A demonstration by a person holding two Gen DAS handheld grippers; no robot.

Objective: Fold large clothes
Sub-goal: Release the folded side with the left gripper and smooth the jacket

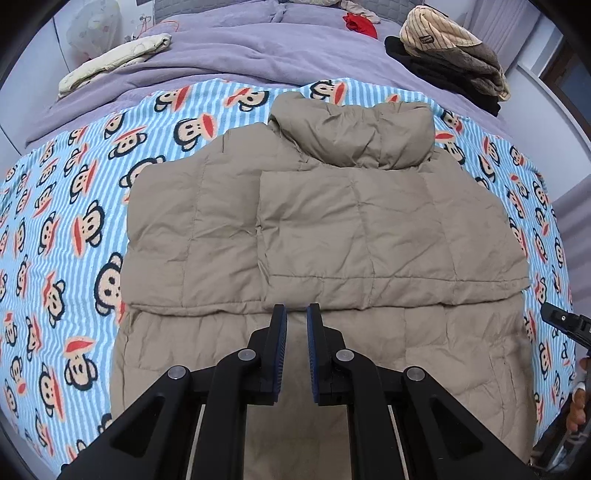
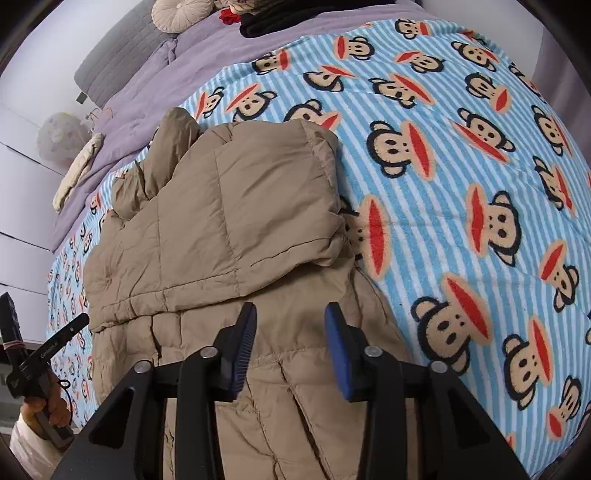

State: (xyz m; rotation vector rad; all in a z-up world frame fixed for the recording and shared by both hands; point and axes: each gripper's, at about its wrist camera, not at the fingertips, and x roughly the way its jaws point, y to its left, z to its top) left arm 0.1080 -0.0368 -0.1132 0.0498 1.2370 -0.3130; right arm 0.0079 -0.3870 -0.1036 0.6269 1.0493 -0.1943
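A khaki quilted down jacket (image 1: 332,229) lies flat on the monkey-print blanket (image 1: 66,229), collar at the far end. Its sleeves are folded across the upper body, forming a padded layer with a straight lower edge. My left gripper (image 1: 296,310) hovers over the jacket's lower half just below that edge; its jaws are almost together with nothing between them. In the right wrist view the jacket (image 2: 221,221) runs along its right side. My right gripper (image 2: 290,310) stands open above that side, nothing between its pads. The left gripper (image 2: 44,347) shows at the far left, held by a hand (image 2: 51,404).
A purple duvet (image 1: 258,48) covers the head of the bed. On it lie a cream folded garment (image 1: 114,61), a pile of dark and striped clothes (image 1: 450,62) and a red item (image 1: 360,24). A round cushion (image 2: 177,13) sits by the grey headboard.
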